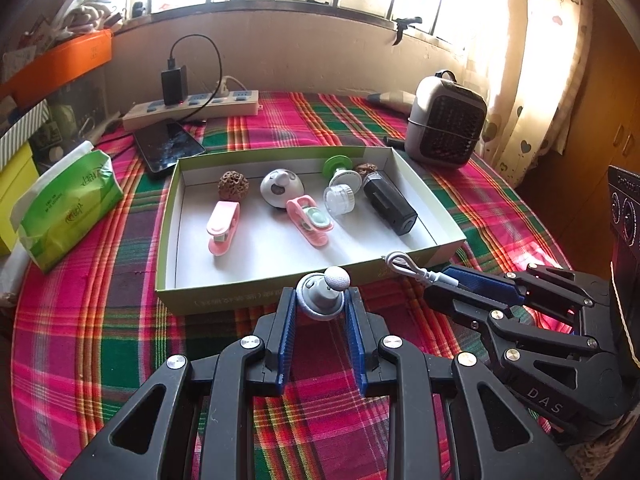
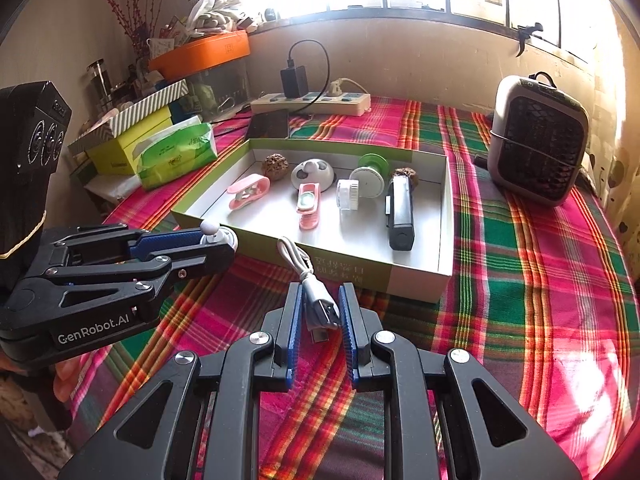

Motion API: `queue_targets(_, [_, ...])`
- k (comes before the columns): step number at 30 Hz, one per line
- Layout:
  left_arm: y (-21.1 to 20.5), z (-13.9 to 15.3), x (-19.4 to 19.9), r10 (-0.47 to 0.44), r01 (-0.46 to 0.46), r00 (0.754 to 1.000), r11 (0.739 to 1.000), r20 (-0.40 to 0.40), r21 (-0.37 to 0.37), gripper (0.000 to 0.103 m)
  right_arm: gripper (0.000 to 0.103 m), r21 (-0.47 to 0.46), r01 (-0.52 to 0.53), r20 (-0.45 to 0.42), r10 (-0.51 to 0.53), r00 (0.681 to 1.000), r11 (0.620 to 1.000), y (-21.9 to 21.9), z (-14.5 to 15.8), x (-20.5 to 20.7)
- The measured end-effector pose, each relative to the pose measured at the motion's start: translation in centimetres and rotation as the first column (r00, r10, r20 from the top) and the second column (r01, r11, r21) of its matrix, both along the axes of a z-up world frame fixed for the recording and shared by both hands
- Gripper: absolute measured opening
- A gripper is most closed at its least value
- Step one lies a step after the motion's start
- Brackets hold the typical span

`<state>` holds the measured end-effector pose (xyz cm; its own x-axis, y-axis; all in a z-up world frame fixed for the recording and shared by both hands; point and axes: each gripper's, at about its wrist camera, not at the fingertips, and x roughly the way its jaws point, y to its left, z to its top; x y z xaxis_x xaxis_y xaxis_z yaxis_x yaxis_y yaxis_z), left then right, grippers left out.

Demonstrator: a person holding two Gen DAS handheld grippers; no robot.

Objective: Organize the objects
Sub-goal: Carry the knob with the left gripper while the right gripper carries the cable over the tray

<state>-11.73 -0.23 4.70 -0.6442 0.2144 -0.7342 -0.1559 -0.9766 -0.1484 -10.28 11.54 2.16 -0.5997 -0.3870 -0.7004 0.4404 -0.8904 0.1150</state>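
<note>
A shallow green-and-white box (image 1: 176, 216) (image 2: 446, 216) sits on the plaid table. It holds two walnuts, two pink clips (image 1: 224, 226) (image 2: 308, 204), a white round gadget (image 1: 280, 188), a clear jar (image 1: 339, 199), a green-capped piece (image 1: 340, 168) and a black device (image 1: 390, 204) (image 2: 400, 216). My left gripper (image 1: 320, 300) (image 2: 218, 246) is shut on a small grey mount with a ball head (image 1: 326, 294) (image 2: 214, 234), just before the box's near wall. My right gripper (image 2: 320, 308) (image 1: 440, 280) is shut on a coiled white USB cable (image 2: 316, 300) (image 1: 408, 266), also at the near wall.
A green tissue pack (image 1: 68, 208) (image 2: 176, 154) lies left of the box. A phone (image 1: 168, 144), power strip (image 1: 192, 106) (image 2: 316, 102) and charger are behind it. A small grey heater (image 1: 444, 124) (image 2: 538, 140) stands at the right. Boxes and clutter line the left edge.
</note>
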Motion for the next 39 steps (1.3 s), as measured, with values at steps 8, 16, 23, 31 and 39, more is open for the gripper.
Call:
queue_targets(8, [-0.3,0.5,-0.7,0.002,-0.002,1.0,1.0,-0.018,-0.007,0.022,0.02,-0.019,0.025,-0.004,-0.026,1.0,1.0,-0.1,0.5,-0.8])
queue_targets(16, [-0.8,1.1,-1.8,0.003,-0.004,1.0,1.0,-0.031,-0.007,0.022,0.019,-0.029,0.036,-0.015,-0.037,0.999,0.999,-0.4,1.0,-1.7])
queue_targets(23, [-1.4,1.1,-2.8,0.01,-0.01,0.999,1.0,-0.032,-0.009,0.022,0.019,-0.028,0.042,-0.015,-0.042,0.999,0.999,-0.6,1.2,-2.8])
queue_targets(31, [-2.1,0.9,-4.5,0.025,-0.026,0.999,1.0,-0.027,-0.011,0.022,0.019,-0.031,0.061,-0.01,-0.061,0.998,0.998,-0.8,1.0,-4.6])
queue_targets(39, [-2.5,-0.1,-5.9,0.037,-0.037,0.999,0.999,0.001,-0.01,0.022,0.019,-0.029,0.07,0.013,-0.07,0.997,0.997,-1.1,0.2,-6.0])
